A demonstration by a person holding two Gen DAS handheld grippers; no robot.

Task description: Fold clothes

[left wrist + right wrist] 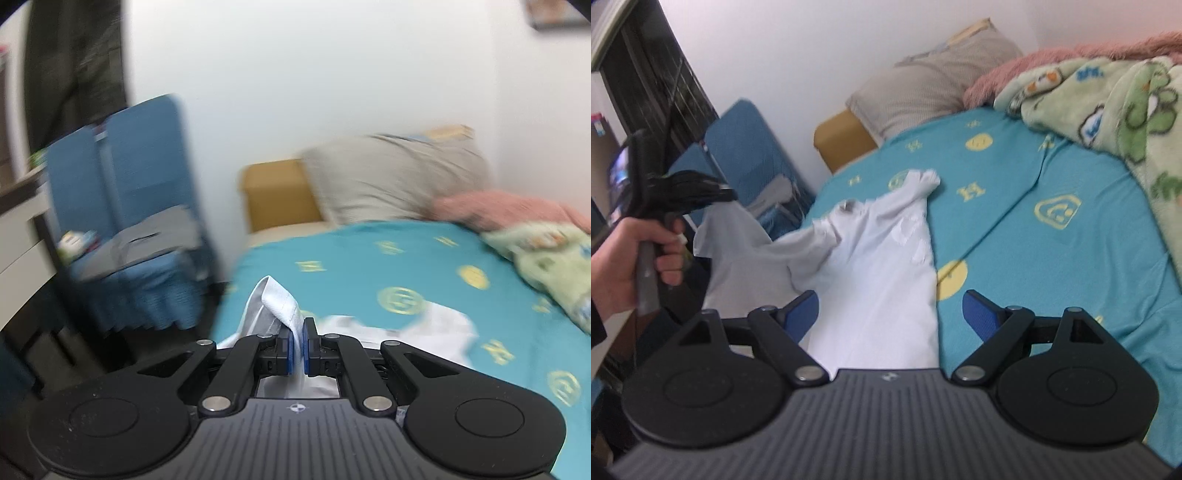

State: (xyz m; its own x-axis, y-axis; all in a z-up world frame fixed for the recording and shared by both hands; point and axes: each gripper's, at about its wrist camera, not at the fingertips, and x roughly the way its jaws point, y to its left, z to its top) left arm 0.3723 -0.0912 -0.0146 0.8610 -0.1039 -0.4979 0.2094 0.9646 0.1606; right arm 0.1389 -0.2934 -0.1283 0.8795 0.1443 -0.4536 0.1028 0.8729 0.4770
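A: Item one, white shirt (886,266). Location?

B: On the teal bedsheet (1052,258), near its left edge. One edge is lifted off the sheet, clamped between the closed blue pads of the left gripper (298,349); a folded hem (280,302) sticks up past the fingertips. Most of the cloth under that gripper is cut off by its body.

A: Right gripper (891,314)?

B: Jaws wide apart, nothing between the pads, poised over the shirt's lower part.

A: Hard to read?

B: The left wrist view is smeared. In the right wrist view the left gripper is a dark blur above a hand (631,254) on its handle.

A: Surroundings of the sheet?

B: Grey pillow (923,85) at its far end, against a white wall. Pink blanket (1034,70) and green cartoon-print blanket (1108,110) on its right side. Blue chair (122,192) off its left edge, yellow-brown box (277,195) beside the pillow.
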